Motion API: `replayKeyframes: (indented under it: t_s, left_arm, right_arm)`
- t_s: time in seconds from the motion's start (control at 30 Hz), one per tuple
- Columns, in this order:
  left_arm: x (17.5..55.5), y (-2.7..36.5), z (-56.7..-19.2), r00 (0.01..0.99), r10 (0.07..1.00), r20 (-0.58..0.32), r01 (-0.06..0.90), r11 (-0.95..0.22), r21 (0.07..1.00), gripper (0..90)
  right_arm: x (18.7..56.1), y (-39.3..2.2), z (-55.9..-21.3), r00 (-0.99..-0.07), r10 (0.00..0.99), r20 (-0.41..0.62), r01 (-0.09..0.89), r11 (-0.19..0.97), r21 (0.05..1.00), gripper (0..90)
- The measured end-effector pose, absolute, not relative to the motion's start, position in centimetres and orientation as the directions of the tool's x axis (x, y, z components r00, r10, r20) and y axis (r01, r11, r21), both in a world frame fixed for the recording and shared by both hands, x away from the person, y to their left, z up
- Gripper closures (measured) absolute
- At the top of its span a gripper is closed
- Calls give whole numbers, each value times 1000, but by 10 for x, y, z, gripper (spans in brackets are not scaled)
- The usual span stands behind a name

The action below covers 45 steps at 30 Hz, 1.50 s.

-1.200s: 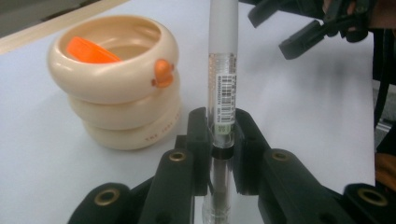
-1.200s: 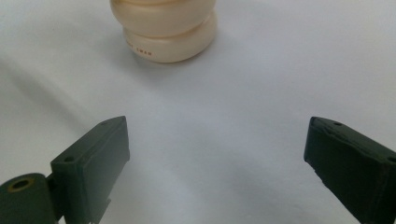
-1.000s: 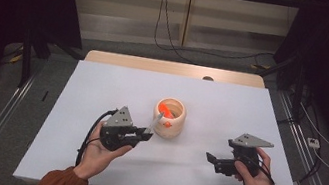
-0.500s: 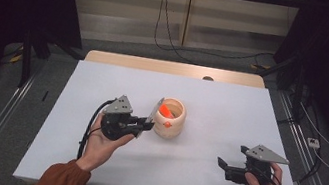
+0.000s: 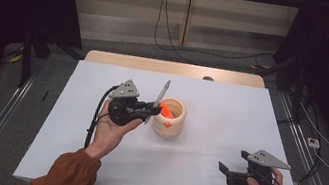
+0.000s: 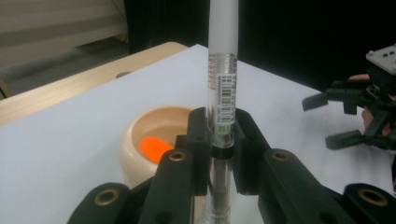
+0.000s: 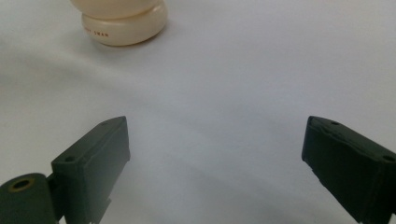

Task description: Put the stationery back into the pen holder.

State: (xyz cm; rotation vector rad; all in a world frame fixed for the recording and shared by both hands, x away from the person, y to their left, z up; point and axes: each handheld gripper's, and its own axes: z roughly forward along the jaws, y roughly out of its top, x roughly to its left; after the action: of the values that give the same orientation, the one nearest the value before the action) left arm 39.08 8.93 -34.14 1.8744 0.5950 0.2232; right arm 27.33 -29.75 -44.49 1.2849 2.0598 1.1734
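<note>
A cream round holder [image 5: 169, 118] stands mid-table with an orange thing [image 5: 166, 110] inside it; the holder [image 6: 154, 140] and its orange content [image 6: 155, 147] also show in the left gripper view. My left gripper [image 5: 150, 108] is raised just left of the holder and is shut on a pen [image 5: 158, 101] that stands nearly upright. In the left gripper view the pen [image 6: 222, 88] has a white cap end up and a clear barrel with a barcode label, clamped between both jaws. My right gripper [image 5: 225, 173] hovers low at the table's front right, open, with nothing between its jaws.
The white table top [image 5: 221, 107] ends at a wooden strip [image 5: 171, 67] along the far edge. The holder's base [image 7: 123, 23] sits ahead of the right gripper [image 7: 215, 154]. Cables lie on the floor behind the table, and metal rails run along both sides.
My left hand has lifted and drawn the pen closer to the holder, tipping it more upright. My right hand has slid toward the front right of the table, away from the holder.
</note>
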Motion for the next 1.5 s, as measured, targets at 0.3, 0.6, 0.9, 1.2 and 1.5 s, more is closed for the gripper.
replayKeyframes:
  t_s: [0.3,0.6,0.9,1.2,1.5]
  left_arm:
    - [414,72,-340,844,521,-132,310,-271,911,797]
    - [431,51,-342,843,526,-113,292,-272,917,797]
    - [453,37,-352,833,545,-94,273,-257,927,796]
    - [459,27,-368,833,541,-117,303,-270,914,796]
    - [448,20,-384,845,520,-120,314,-301,900,795]
  right_arm:
    - [274,-298,-445,-471,878,84,517,197,833,68]
    - [275,-297,-446,-476,875,85,517,201,832,68]
    - [275,-298,-447,-477,874,91,522,199,830,67]
    - [275,-297,-448,-481,872,93,527,202,826,68]
    - [275,-297,-447,-480,872,95,529,201,825,68]
